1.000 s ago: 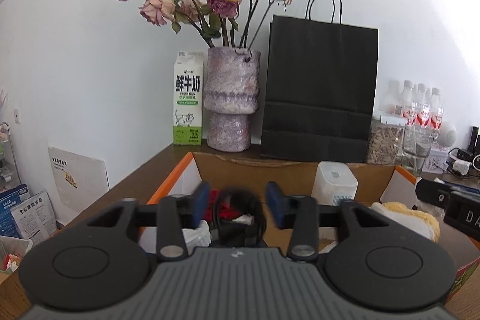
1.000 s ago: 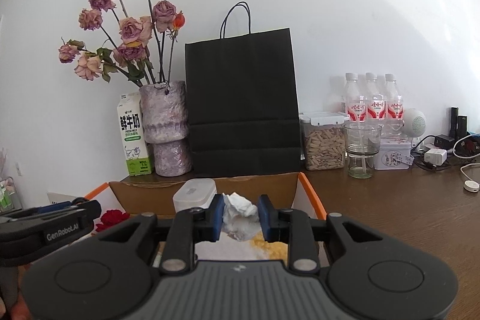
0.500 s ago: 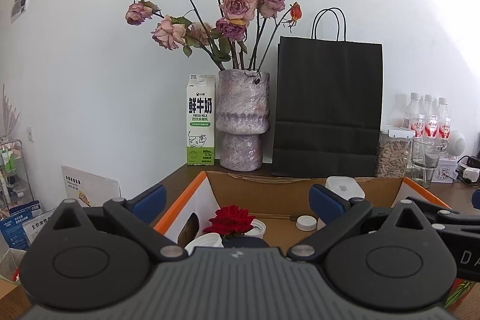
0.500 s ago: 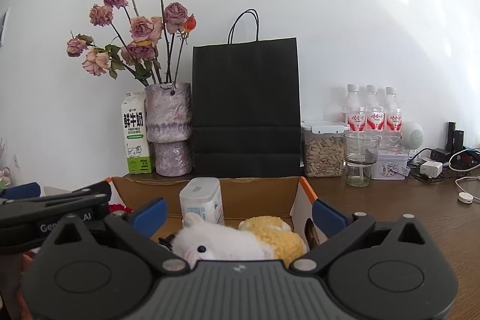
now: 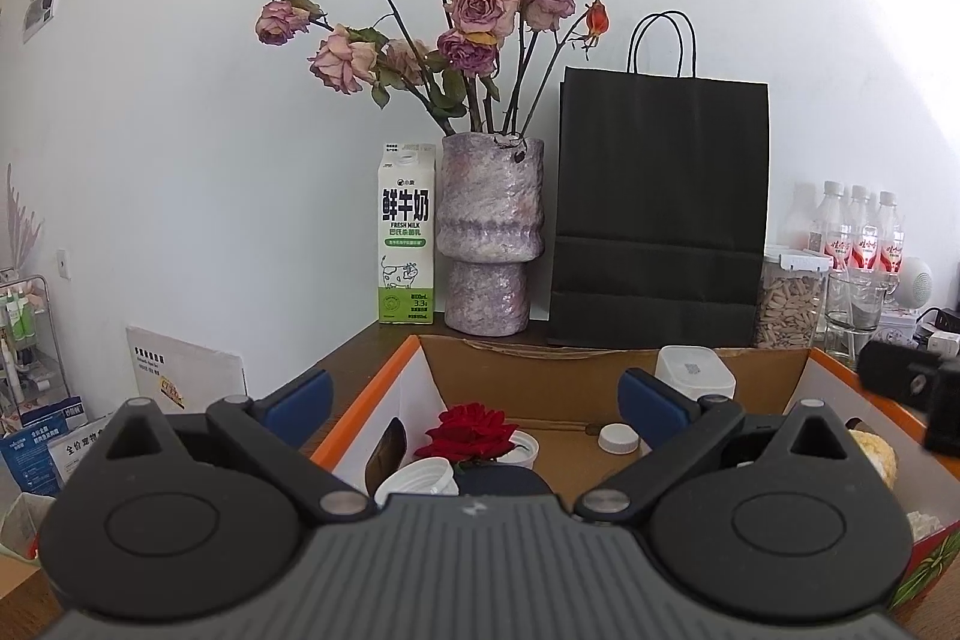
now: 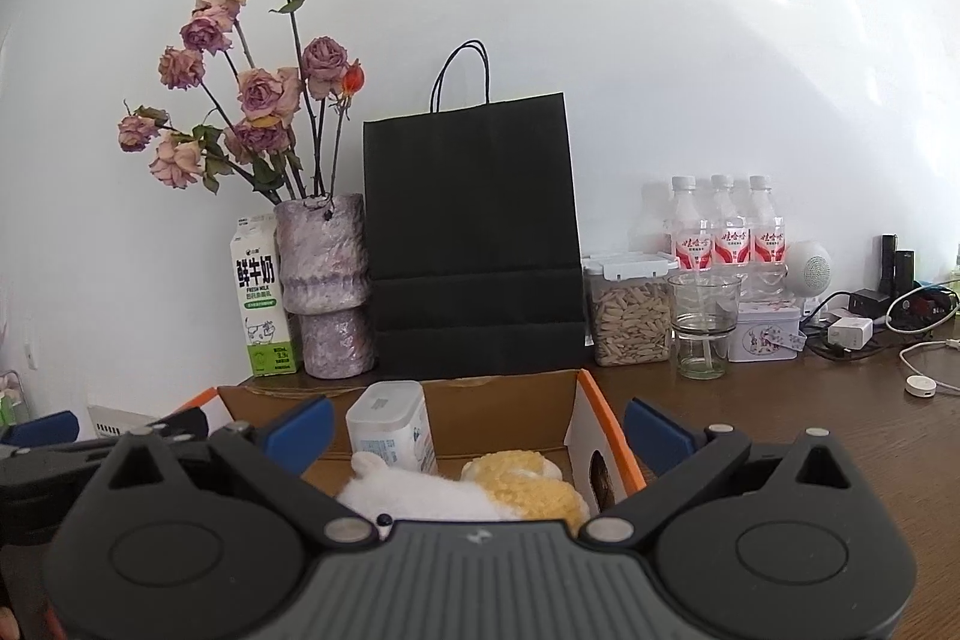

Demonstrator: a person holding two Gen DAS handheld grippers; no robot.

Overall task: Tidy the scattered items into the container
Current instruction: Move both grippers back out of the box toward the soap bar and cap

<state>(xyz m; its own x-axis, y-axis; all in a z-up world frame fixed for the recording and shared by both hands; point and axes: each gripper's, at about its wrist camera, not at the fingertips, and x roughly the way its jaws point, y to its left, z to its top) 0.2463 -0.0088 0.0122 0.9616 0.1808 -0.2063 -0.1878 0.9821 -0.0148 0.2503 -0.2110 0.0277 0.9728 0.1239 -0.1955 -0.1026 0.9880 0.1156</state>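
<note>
The cardboard box [image 5: 606,367] is brown inside, with orange edges and white side flaps. It sits on a dark brown wooden desk [image 6: 840,418]. Inside it lie soft and hard things. A red rose [image 5: 471,431] with ruffled petals sits at the 9 o'clock side of the box. Next to it are a round white lid [image 5: 418,478] and a small white cap [image 5: 618,439]. A smooth white tub [image 6: 391,427] with rounded corners stands at the back wall. A fluffy white plush toy [image 6: 420,499] and a nubbly yellow plush [image 6: 531,484] lie close together at the 3 o'clock side.

Behind the box, at 12 o'clock, stand a green and white milk carton [image 5: 406,244], a bumpy purple vase [image 5: 489,232] of dried pink roses and a flat black paper bag [image 5: 660,208]. At 2 o'clock are a clear jar of seeds [image 6: 630,316], a glass cup [image 6: 703,325] and water bottles [image 6: 729,232]. The wall is plain white.

The left gripper [image 5: 474,403] has its blue fingers spread wide, holding nothing, with the rose between them and lower down. The right gripper [image 6: 477,427] has its fingers spread wide too, empty, above the two plush toys.
</note>
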